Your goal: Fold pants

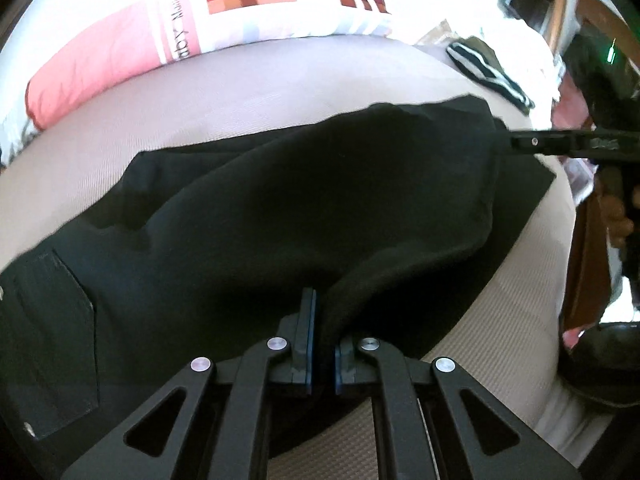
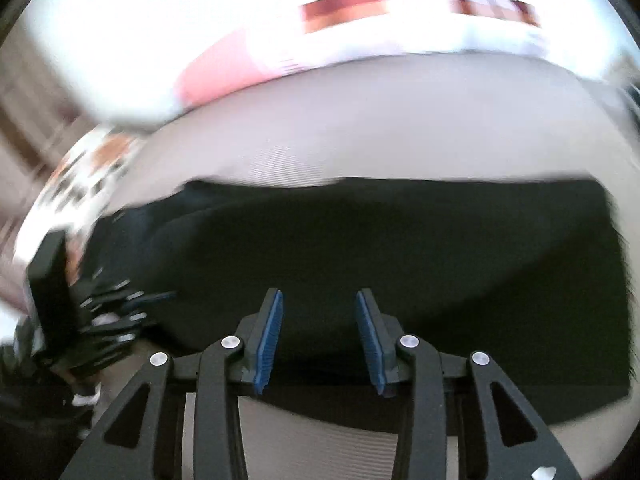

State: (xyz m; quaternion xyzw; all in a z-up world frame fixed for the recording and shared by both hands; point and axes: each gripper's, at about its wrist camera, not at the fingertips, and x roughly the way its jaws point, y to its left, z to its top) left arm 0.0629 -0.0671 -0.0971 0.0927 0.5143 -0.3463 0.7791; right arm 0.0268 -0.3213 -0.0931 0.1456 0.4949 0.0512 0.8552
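Beige ribbed bed cover (image 1: 280, 96) is seen spread beneath a pair of black pants (image 1: 280, 208), which are laid across the bed with a back pocket (image 1: 52, 320) showing at the left. A raised fold of the pants' near edge is pinched tight in the left gripper (image 1: 322, 320). The right gripper (image 2: 320, 320) is held partly open above the same dark cloth, with nothing between its blue pads (image 2: 272, 332). Beyond the pants, a pink and white patterned pillow (image 1: 120, 48) and a striped garment (image 1: 488, 68) are seen. No containers are visible. It is judged that the thin pinch could slip, or only one layer could be lifted, so that the fold would be left skewed.
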